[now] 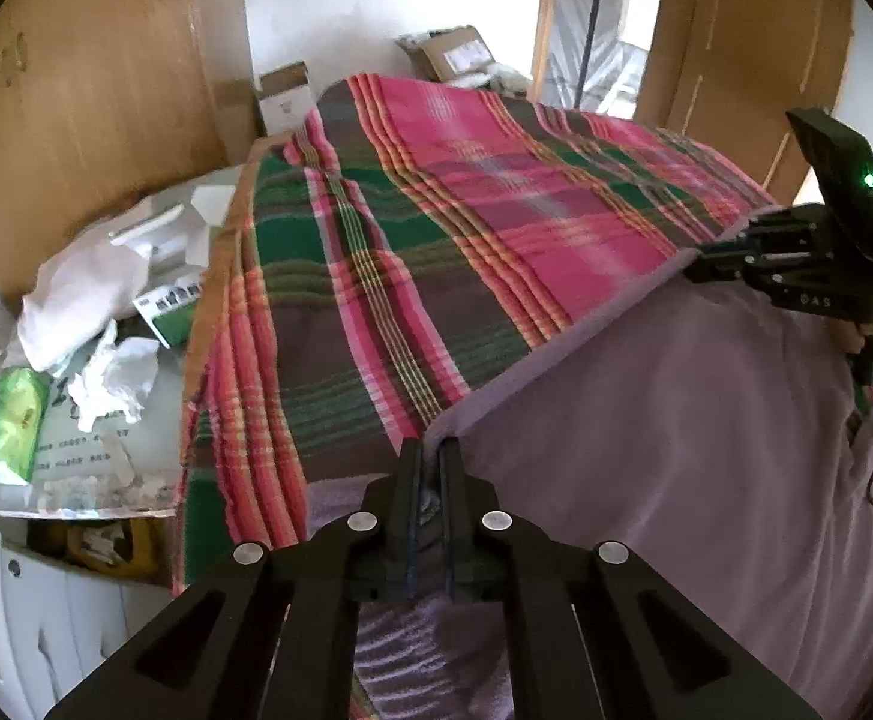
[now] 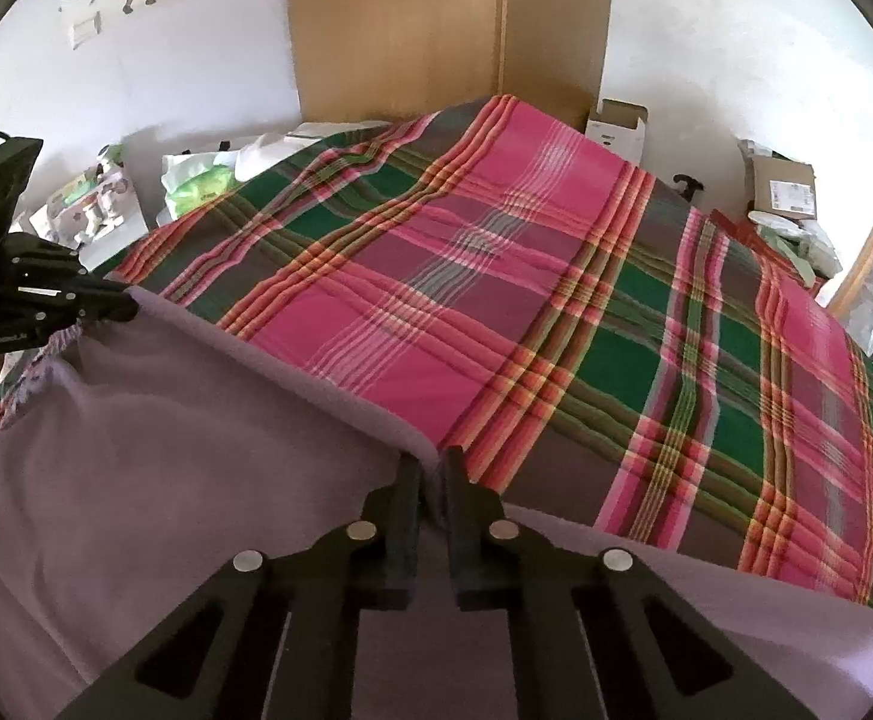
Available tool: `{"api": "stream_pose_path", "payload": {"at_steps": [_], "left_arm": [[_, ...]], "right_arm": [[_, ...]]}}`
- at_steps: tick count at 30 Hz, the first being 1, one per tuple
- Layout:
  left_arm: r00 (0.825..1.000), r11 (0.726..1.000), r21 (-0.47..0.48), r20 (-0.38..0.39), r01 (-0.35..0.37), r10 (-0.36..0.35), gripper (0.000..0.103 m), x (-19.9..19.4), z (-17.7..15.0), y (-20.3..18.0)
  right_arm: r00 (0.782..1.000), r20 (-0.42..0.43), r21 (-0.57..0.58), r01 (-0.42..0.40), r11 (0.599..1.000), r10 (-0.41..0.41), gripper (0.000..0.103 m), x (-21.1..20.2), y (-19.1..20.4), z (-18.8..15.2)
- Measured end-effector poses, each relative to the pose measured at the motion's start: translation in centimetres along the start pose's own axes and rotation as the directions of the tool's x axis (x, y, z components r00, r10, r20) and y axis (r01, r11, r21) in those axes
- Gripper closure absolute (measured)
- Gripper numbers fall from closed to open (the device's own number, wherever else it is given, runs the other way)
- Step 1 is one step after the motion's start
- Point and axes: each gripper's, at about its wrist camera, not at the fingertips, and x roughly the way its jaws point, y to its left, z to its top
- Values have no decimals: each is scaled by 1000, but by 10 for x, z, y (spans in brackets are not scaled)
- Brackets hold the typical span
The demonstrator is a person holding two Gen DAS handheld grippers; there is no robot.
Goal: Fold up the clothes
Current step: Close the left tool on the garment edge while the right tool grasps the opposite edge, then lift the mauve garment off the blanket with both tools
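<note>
My left gripper [image 1: 433, 450] is clamped on one corner of the soft lilac fleece cloth [image 1: 676, 420], and my right gripper [image 2: 434, 459] pinches the other corner of that edge. The cloth stretches taut between them, draped over the pink, green and brown plaid bedspread [image 2: 556, 300] covering the bed.

Black grippers [image 1: 430, 450], silver rivets [image 1: 362, 521]

Soft matt lilac cloth [image 2: 154, 456] lies on a woven plaid blanket [image 2: 556, 312] (faintly ribbed).
</note>
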Motion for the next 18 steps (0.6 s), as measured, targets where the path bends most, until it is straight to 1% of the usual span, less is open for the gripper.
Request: {"api": "stream_pose_path", "payload": {"at_steps": [5,9,11,14,18], "left_arm": [[999,1000,-11,33,-20,20,98,-10,-1,-4],[994,999,5,107,-37,37,98,-27,-4,-12],[990,999,0,130,-53,52,98,-36,-6,-15],[987,999,-13,149,-53,54,98,-49,-10,-21],[984,998,-51,172,-34,43,98,-65,-18,-29]], "right_arm": [[998,54,-23,42,999,-41,98,-23,12,-1],[993,91,-32,73,997,-69,98,-47,22,-6],[991,107,-34,80,996,-76,98,-59,27,-9],[986,135,-41,102,994,-95,98,-79,40,-15],[980,169,-45,117,992,-108,98,-107,55,-27]]}}
